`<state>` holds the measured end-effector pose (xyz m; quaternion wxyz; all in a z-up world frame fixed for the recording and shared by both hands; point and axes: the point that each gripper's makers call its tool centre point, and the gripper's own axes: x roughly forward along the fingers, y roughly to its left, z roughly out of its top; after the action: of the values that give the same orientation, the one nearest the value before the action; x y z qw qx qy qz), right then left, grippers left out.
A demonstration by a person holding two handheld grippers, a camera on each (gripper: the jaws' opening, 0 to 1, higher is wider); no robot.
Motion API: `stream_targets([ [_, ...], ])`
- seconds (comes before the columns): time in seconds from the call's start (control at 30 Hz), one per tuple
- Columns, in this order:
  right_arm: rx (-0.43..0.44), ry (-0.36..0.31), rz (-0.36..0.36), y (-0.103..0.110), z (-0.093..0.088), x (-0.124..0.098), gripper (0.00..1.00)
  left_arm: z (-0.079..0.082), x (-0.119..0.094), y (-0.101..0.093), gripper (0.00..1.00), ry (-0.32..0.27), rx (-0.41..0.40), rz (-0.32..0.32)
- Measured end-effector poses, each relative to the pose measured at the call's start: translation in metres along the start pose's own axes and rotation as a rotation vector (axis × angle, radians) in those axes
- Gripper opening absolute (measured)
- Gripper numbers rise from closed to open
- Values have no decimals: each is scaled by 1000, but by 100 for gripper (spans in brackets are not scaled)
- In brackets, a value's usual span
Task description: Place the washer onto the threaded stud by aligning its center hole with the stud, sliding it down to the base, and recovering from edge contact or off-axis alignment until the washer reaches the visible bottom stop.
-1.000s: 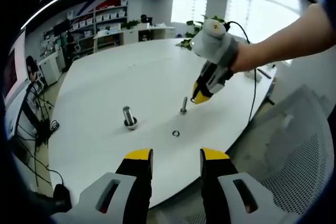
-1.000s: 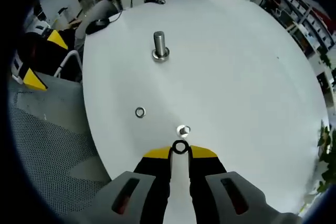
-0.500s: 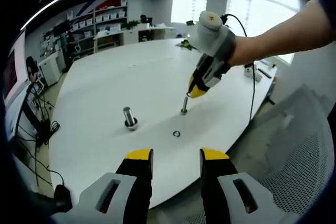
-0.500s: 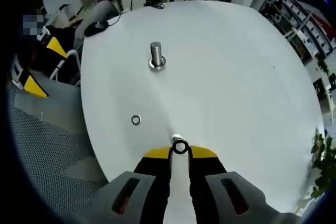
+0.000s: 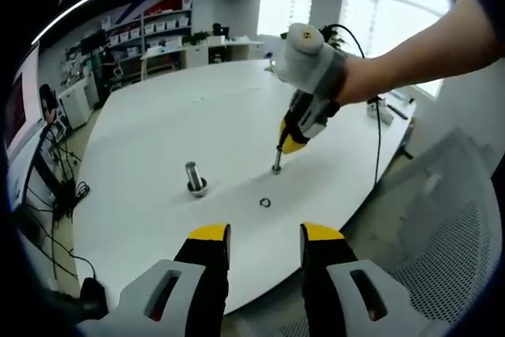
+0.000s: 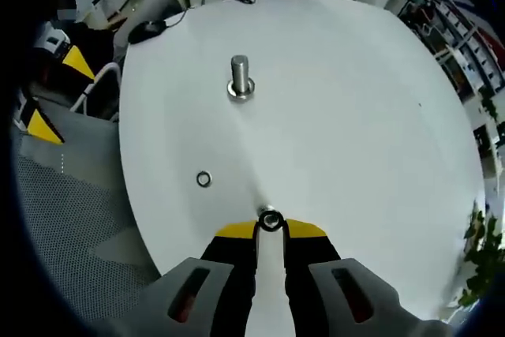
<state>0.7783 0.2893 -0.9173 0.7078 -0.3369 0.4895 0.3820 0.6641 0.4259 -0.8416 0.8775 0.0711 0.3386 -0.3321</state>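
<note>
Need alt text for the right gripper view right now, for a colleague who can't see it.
The right tool pinches a small washer directly over the top of a slim stud on a white table. A loose washer and a thicker stud stand beyond.

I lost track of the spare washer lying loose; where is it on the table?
In the right gripper view the loose washer lies flat on the white table, left of the right tool, between it and the large stud.
</note>
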Motion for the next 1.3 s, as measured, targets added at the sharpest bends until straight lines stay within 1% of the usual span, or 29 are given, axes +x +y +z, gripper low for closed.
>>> stream_targets([
  [0.2,-7,26,7,2,-1,6,14,-1,0,0,33,3,-2,0],
  [0.37,-13,47,16,1,-3,16,14,-1,-1,0,33,2,-5,0],
  [0.57,2,74,35,2,-8,31,14,-1,0,-3,33,13,34,0],
  [0.77,-2,98,41,4,-13,43,14,-1,0,-1,33,9,15,-3],
  [0.9,-5,103,43,6,-15,47,14,-2,1,-2,33,13,15,-8],
  [1.03,-1,97,47,5,-13,46,14,-2,1,-2,33,14,9,-12],
  [1.1,-21,92,51,5,-13,47,14,-3,2,-2,33,16,8,-13],
  [1.3,12,81,62,7,-13,46,15,-4,2,-2,33,23,9,-13],
])
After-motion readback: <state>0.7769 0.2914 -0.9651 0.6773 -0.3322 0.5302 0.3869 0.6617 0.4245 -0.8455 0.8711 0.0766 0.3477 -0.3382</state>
